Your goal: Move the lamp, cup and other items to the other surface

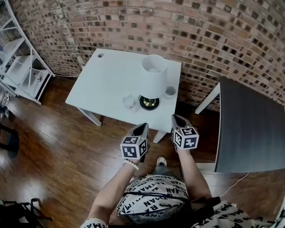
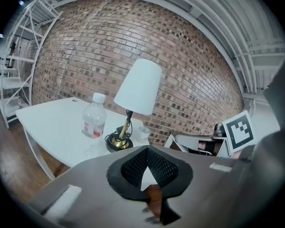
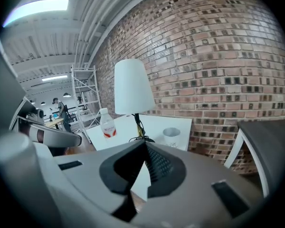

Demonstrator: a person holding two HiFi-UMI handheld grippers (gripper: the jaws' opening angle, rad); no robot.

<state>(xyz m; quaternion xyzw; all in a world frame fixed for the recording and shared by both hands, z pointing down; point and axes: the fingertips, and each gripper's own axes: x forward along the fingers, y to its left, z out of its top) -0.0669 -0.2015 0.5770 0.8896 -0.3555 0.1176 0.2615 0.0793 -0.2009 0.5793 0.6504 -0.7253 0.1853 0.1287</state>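
A lamp (image 1: 153,72) with a white shade and brass base stands near the front edge of the white table (image 1: 104,77). A small clear cup (image 1: 170,92) sits to its right and a clear water bottle (image 1: 128,101) to its left. Both grippers hover short of the table's near edge, apart from all three items. My left gripper (image 1: 143,126) is shut and empty, and its view shows the lamp (image 2: 138,87), bottle (image 2: 95,120) and cup (image 2: 142,134) ahead. My right gripper (image 1: 176,118) is shut and empty, facing the lamp (image 3: 131,87), cup (image 3: 171,137) and bottle (image 3: 108,125).
A dark grey table (image 1: 249,127) stands to the right of the white one, with a gap between them. A brick wall runs behind both. White metal shelving (image 1: 19,65) stands at the far left on the wooden floor.
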